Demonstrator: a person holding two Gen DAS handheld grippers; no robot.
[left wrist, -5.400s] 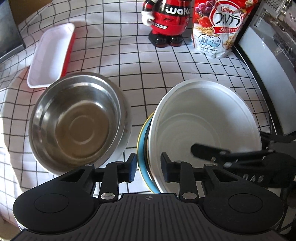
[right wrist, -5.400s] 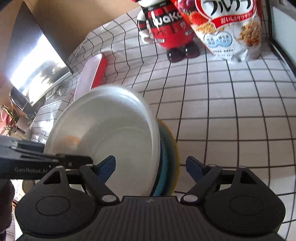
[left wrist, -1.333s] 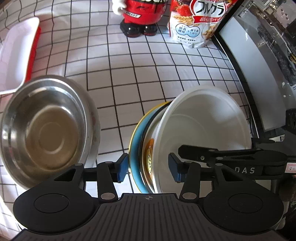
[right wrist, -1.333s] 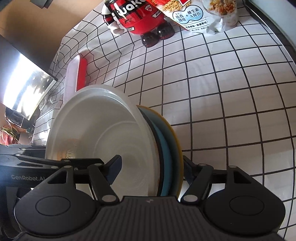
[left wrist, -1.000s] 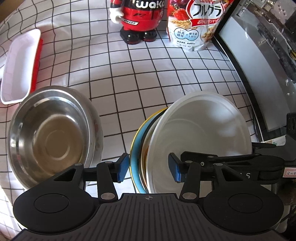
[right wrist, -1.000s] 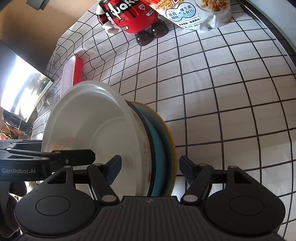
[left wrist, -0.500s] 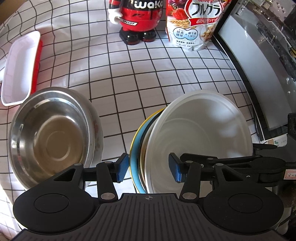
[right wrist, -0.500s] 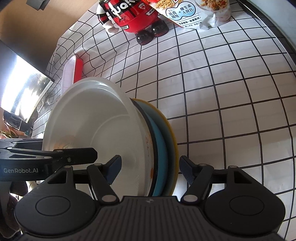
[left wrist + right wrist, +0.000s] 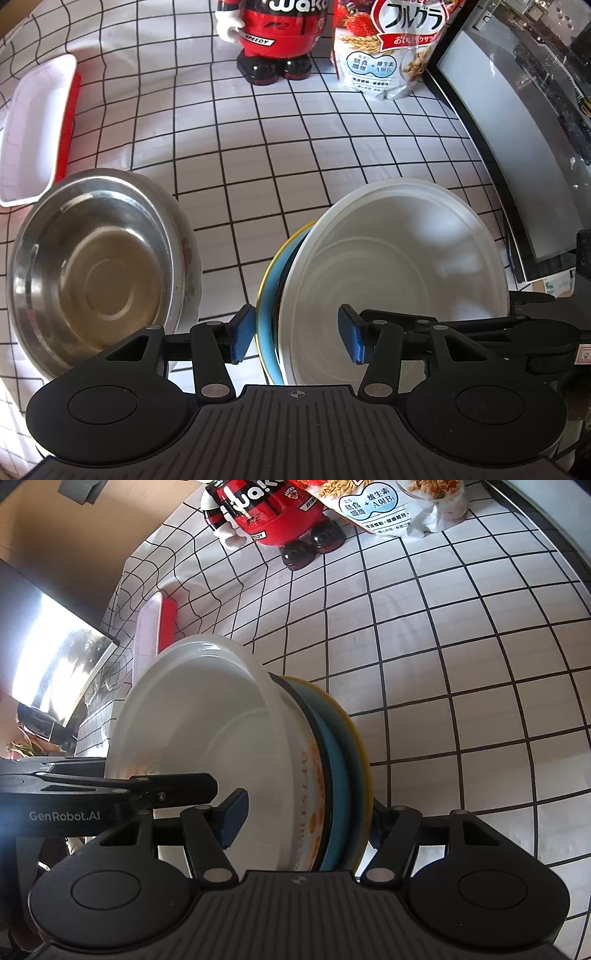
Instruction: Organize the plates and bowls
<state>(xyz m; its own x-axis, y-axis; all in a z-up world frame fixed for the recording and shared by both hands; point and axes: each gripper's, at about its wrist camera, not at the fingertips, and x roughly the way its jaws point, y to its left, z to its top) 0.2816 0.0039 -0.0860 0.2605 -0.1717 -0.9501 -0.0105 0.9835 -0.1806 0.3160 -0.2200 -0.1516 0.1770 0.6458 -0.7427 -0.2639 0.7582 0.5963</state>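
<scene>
Left wrist view: left tongs (image 9: 297, 339), jaws just widened, straddle the on-edge white bowl (image 9: 395, 266) and plates (image 9: 266, 295), pads apparently clear. Right tongs (image 9: 306, 818), just narrowing, seem to clamp them. Steel bowl (image 9: 92, 269) at nine o'clock. Lower the stack slowly, keeping it together.

Left hand-held gripper (image 9: 297, 339) angled steeply down, jaws just opening; right hand-held gripper (image 9: 301, 821) tilted down, jaws closing
</scene>
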